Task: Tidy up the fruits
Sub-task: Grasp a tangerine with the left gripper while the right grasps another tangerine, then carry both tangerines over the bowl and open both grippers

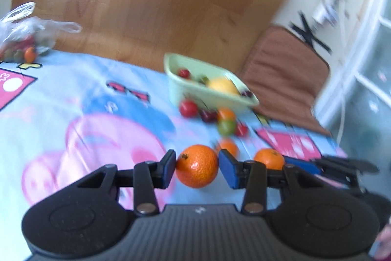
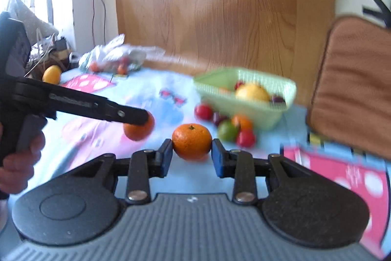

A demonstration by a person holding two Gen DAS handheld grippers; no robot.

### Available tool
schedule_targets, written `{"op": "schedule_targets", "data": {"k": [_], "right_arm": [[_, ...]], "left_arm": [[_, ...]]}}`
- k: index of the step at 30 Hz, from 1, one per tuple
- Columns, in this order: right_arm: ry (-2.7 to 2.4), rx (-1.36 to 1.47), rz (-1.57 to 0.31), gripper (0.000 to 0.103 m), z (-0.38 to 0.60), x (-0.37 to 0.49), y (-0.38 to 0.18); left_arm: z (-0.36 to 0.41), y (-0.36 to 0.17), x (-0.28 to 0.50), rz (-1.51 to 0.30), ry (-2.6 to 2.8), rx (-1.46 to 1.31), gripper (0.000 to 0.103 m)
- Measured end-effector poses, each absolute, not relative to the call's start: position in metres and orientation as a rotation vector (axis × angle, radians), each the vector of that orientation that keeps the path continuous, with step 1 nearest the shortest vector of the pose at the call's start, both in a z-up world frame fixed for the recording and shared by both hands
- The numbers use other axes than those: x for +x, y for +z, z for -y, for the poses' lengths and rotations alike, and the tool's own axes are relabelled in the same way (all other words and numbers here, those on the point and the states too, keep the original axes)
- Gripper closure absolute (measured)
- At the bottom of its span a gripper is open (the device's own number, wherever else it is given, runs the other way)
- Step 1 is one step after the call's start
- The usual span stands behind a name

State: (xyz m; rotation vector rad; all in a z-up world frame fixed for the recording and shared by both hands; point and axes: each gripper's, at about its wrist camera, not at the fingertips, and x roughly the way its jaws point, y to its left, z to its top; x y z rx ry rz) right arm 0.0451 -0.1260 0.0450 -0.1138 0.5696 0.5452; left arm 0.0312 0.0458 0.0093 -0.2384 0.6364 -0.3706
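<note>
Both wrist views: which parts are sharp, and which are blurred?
Left wrist view: the tongs and their orange are sharp; the green basket and cloth smear. Right wrist view: the same, tongs and orange sharp, background smeared.

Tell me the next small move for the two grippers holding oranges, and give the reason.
Probably carry both on toward the green basket and release over it. The left gripper is shut on an orange and the right gripper on a second orange, both short of the basket, which already holds a yellow fruit, so there looks to be room.
</note>
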Motion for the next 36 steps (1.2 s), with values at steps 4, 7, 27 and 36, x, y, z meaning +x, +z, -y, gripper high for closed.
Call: {"op": "schedule_targets", "data": {"k": [4,7,27,36], "right_arm": [[0.535,-0.095,-0.635,0.066,0.136,0.028,0.037],[0.526,-0.082,-0.662,0.065,0.136,0.025,0.028],[0.502,-0.076,-0.558,0.065,0.137,0.024,0.035],[0.451,-0.036,-0.439,0.065,0.130,0.124,0.062]], "left_arm": [[-0.016,0.005,0.008,-0.615,-0.375,-0.102,0.064],[-0.003,0.005,0.003,-0.599,-0.351,-0.037,0.063],[0.012,0.026,0.030,-0.577,-0.378,-0.040,0.062],[0.022,0.060,0.145,-0.488,-0.337,-0.047,0.062]]}}
